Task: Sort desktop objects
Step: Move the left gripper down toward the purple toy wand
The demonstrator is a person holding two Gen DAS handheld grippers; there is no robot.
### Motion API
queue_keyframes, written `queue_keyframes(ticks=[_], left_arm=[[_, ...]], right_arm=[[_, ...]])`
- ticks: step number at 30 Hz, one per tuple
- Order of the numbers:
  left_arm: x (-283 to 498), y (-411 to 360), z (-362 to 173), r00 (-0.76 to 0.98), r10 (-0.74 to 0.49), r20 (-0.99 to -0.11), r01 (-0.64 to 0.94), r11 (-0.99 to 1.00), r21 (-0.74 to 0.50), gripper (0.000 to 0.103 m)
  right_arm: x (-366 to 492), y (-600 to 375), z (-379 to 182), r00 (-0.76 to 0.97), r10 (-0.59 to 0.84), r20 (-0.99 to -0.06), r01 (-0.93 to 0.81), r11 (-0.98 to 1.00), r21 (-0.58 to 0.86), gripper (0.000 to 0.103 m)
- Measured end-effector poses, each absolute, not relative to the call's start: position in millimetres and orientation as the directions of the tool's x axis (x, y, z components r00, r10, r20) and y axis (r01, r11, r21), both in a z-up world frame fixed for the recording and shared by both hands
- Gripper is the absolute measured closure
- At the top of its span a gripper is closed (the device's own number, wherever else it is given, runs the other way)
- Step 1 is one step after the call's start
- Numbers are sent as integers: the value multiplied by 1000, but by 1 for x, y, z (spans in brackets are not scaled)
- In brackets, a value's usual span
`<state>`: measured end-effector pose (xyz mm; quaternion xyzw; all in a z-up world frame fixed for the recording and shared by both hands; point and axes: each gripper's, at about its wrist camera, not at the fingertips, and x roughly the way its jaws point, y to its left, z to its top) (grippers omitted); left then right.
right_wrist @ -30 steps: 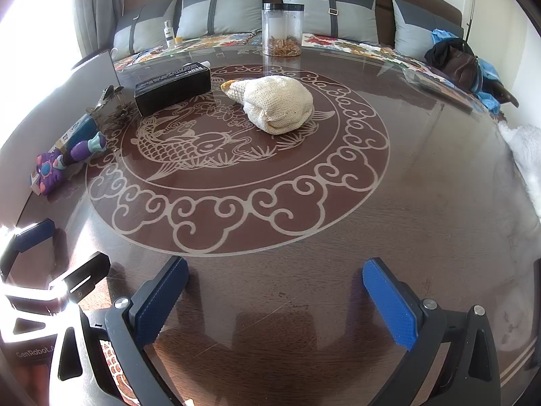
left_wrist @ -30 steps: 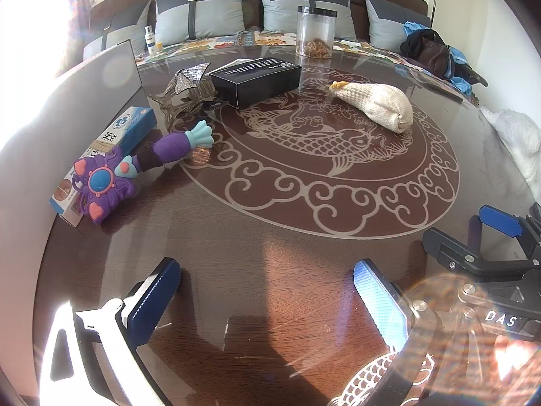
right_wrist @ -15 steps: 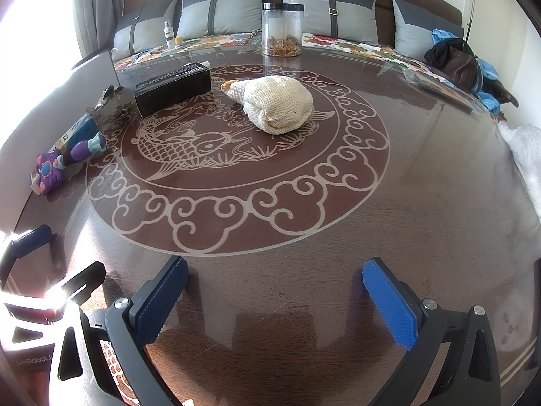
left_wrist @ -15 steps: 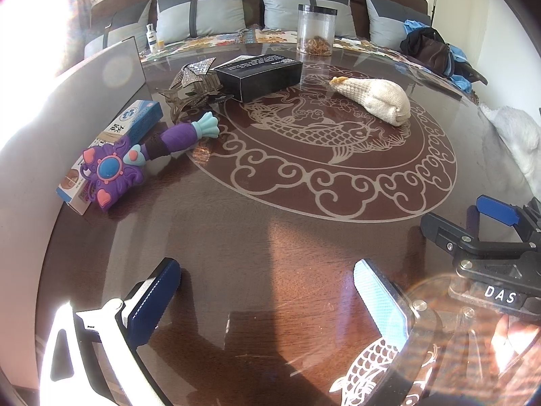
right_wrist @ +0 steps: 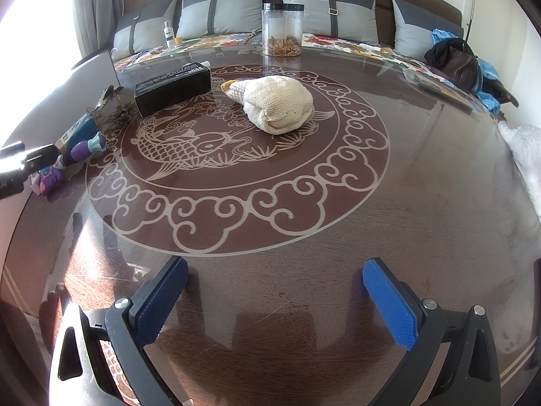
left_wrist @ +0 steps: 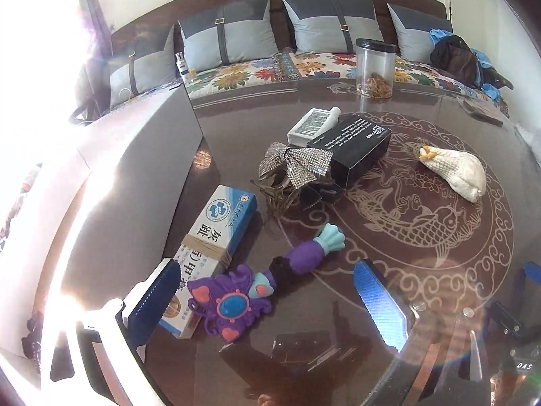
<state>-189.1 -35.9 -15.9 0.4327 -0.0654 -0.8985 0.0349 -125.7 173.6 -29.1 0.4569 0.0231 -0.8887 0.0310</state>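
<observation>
Sorting not yet begun: wand (left_wrist: 257, 291), box (left_wrist: 216, 237), bow (left_wrist: 297, 165) and pouch (left_wrist: 456, 172) lie scattered on the table (right_wrist: 422, 203). Left gripper (left_wrist: 267, 304) straddles the wand, jaws apart and empty; right gripper (right_wrist: 274, 304) hangs wide apart, nothing held.

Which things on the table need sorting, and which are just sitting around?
To sort: purple toy wand, blue-and-white box, sparkly bow, black box, knitted pouch.

Just around: sofa cushions, dark bag, small bottle.
</observation>
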Motion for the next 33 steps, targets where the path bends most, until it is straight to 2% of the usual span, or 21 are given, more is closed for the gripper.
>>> queue_keyframes(ticks=[6, 9, 12, 18, 27, 33], left_arm=[[-208, -23, -46, -531, -33, -847, -79, -993, 88, 0], [-197, -8, -56, -447, 120, -886, -165, -985, -50, 0], [-176, 11, -55, -432, 174, -885, -236, -969, -75, 0], [-147, 9, -54, -444, 177, -878, -211, -973, -89, 0], [-140, 13, -60, -489, 107, -866, -205, -979, -6, 0], [-135, 11, -61, -532, 114, -839, -202, -979, -5, 0]], right_arm=[[-126, 174, -29, -580, -34, -814, 76, -997, -13, 0], [-126, 174, -29, -580, -34, -814, 76, -997, -13, 0], [-126, 174, -29, -581, -34, -814, 76, -997, -13, 0], [-125, 174, -29, -580, -34, -814, 76, -997, -13, 0], [-125, 173, -29, -580, -34, -814, 76, -997, -13, 0], [-125, 173, -29, -581, -34, -814, 76, -997, -13, 0]])
